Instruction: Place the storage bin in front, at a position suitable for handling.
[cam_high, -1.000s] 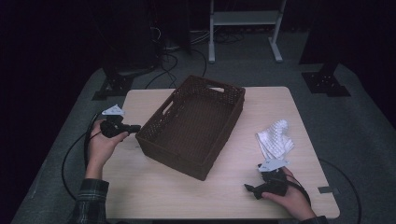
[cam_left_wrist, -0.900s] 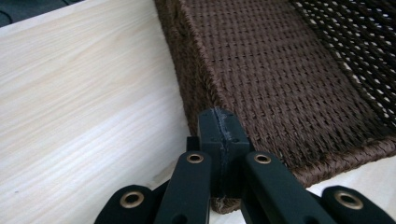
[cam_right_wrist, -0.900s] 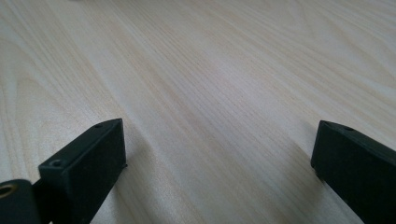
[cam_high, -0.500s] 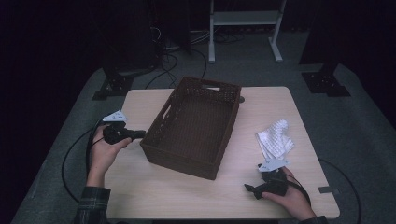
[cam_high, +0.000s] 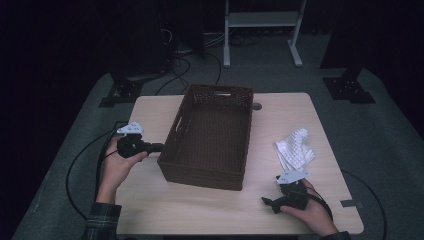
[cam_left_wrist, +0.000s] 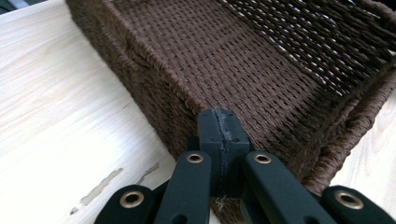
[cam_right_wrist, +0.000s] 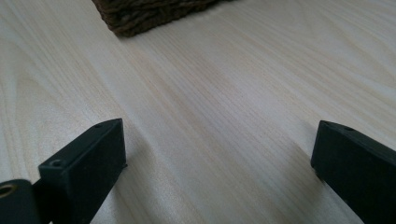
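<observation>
The woven basket (cam_high: 210, 135) is set mid-bench, its long axis running near to far with a slight tilt. The left hand-held gripper (cam_high: 154, 147) is pressed against the basket's near-left corner, jaws clenched together on nothing, so the basket lies directly to its right and any push would be delivered there. The right hand-held gripper (cam_high: 268, 202) rests released on the bench (cam_high: 200, 210), well apart from the basket, near a white cloth (cam_high: 295, 150).
</observation>
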